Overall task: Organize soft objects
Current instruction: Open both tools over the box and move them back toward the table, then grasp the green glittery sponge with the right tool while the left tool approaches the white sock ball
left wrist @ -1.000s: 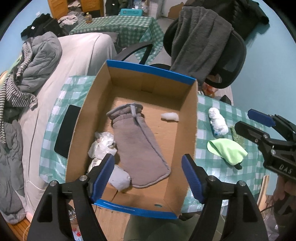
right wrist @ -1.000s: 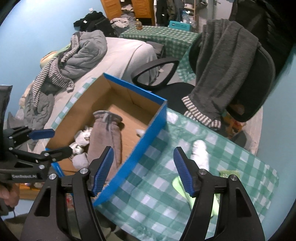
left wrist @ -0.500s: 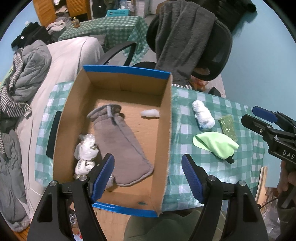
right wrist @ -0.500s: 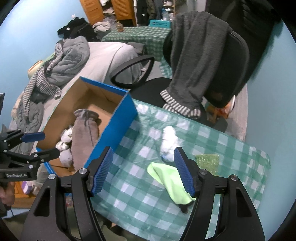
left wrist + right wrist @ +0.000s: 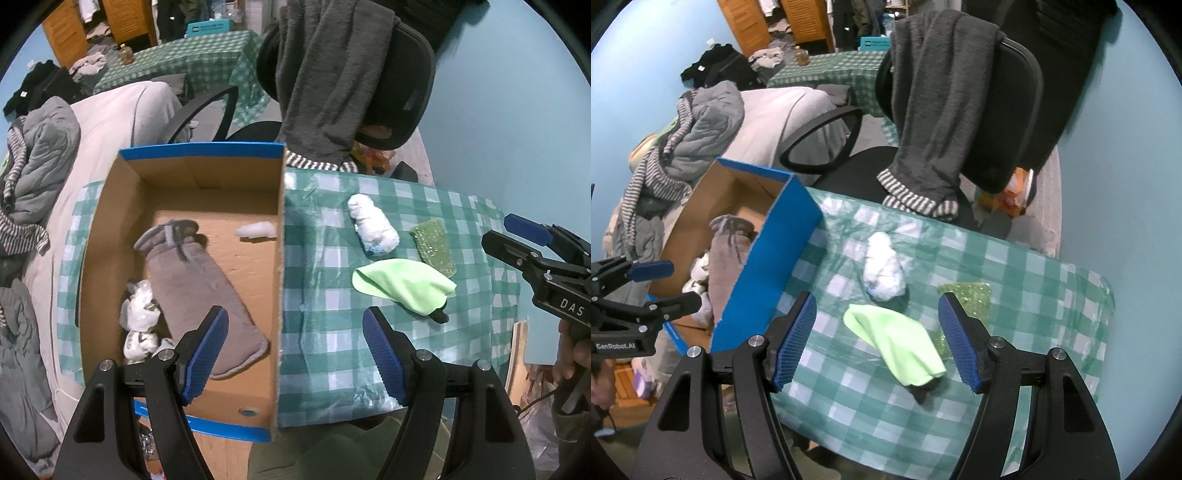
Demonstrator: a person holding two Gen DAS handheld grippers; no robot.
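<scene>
One big cardboard box sits on the checked counter, with a gray sock inside. Beside the box lie a green cloth, a white bundle and a sparkly pad. Both tongs, left tongs and right tongs, are wide open, holding nothing.

Pale blue walls, black office chair, wooden cupboards behind
</scene>
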